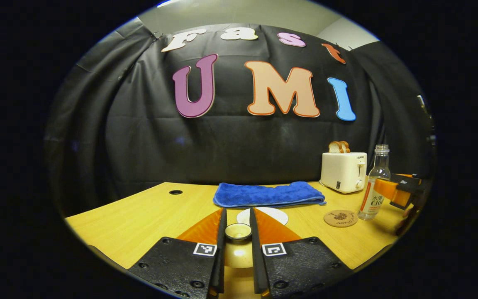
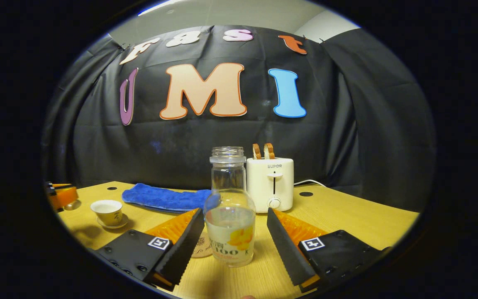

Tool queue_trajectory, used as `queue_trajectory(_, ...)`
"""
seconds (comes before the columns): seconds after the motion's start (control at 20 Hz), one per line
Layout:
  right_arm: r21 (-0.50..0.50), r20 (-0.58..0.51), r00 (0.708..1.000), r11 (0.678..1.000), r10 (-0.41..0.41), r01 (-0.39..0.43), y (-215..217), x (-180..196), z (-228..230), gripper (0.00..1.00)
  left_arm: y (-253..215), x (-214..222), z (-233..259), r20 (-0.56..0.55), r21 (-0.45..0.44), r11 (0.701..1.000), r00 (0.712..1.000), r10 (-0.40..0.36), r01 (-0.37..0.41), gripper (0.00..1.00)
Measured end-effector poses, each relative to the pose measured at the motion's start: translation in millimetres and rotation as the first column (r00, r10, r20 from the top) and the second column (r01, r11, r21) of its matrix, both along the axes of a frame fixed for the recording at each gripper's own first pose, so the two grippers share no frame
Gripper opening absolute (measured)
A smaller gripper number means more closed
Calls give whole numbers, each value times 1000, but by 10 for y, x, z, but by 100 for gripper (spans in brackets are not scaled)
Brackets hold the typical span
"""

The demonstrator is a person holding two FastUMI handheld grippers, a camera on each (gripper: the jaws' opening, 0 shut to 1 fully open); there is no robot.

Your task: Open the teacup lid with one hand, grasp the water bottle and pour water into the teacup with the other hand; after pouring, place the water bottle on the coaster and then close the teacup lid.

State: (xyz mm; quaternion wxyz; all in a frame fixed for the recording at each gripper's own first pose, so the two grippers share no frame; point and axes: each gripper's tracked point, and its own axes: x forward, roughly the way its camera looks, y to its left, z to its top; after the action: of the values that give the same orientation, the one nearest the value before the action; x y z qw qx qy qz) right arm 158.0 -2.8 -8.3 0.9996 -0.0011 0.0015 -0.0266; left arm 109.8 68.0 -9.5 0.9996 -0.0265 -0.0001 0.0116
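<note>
We see the left gripper (image 1: 238,232) pinching the teacup lid (image 1: 238,231); the right gripper (image 2: 235,232), spread, flanks the water bottle (image 2: 229,216) before the toaster (image 2: 270,182).

A wooden desk (image 2: 359,220) carries everything; a white toaster (image 2: 270,185) stands near its back edge, two slices of bread (image 2: 263,151) upright in its slots, a white cord (image 2: 308,182) trailing from behind it toward the back edge; a folded blue towel (image 2: 164,198) lies flat along the back edge, just beside the toaster; round cable holes (image 2: 306,194) sit in the desk top near the back edge, one at each side.
</note>
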Motion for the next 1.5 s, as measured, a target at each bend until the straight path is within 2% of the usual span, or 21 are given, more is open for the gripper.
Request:
queue_trajectory(0.05,1,-2,1000,1000,3,-3,2,74,-16,98,40,-63,12,3,2,1000,1000,6,-6,25)
queue_trajectory(0.2,3,-7,1000,1000,18,-18,10,256,-25,98,153,-195,6,2,4,1000,1000,27,-27,25)
queue_trajectory(0.25,3,-6,1000,1000,18,-18,0,288,-28,92,190,-238,9,3,4,999,999,37,-37,25)
queue_trajectory(0.3,5,-1,1000,1000,21,-21,12,325,-18,98,224,-283,14,2,5,999,999,44,-44,25)
queue_trajectory(0.45,-2,-4,1000,1000,23,-23,11,349,-33,82,273,-343,-2,2,6,998,998,63,-63,25)
queue_trajectory(0.6,-7,-9,1000,1000,-12,12,-40,305,-46,79,295,-362,1,1,7,997,997,72,-72,25)
queue_trajectory(0.65,-8,-7,1000,1000,-7,7,-23,298,-31,75,292,-366,-7,0,7,997,997,72,-72,25)
queue_trajectory(0.75,-17,-8,1000,1000,1,-1,1,282,-30,73,272,-359,-4,1,7,998,998,62,-62,25)
queue_trajectory(0.85,-74,6,1000,997,-2,2,21,250,10,75,238,-355,0,3,6,999,999,42,-42,25)
queue_trajectory(1.0,-261,14,999,965,33,-28,212,200,100,73,200,-343,4,4,5,1000,1000,11,-11,27)
queue_trajectory(1.1,-389,30,996,919,79,-62,514,153,233,73,192,-339,3,6,5,1000,1000,-2,2,25)
queue_trajectory(1.2,-540,26,992,836,125,-91,834,157,345,72,213,-340,1,5,4,1000,1000,-8,8,25)
queue_trajectory(1.3,-692,-9,982,708,186,-140,1243,216,303,74,247,-335,-11,5,5,1000,1000,-11,11,25)
queue_trajectory(1.45,-821,-92,963,528,253,-217,1691,280,46,75,375,-309,-12,4,5,1000,1000,5,-5,25)
queue_trajectory(1.5,-847,-112,958,480,262,-230,1772,276,-37,75,446,-311,-13,3,5,1000,1000,16,-16,25)
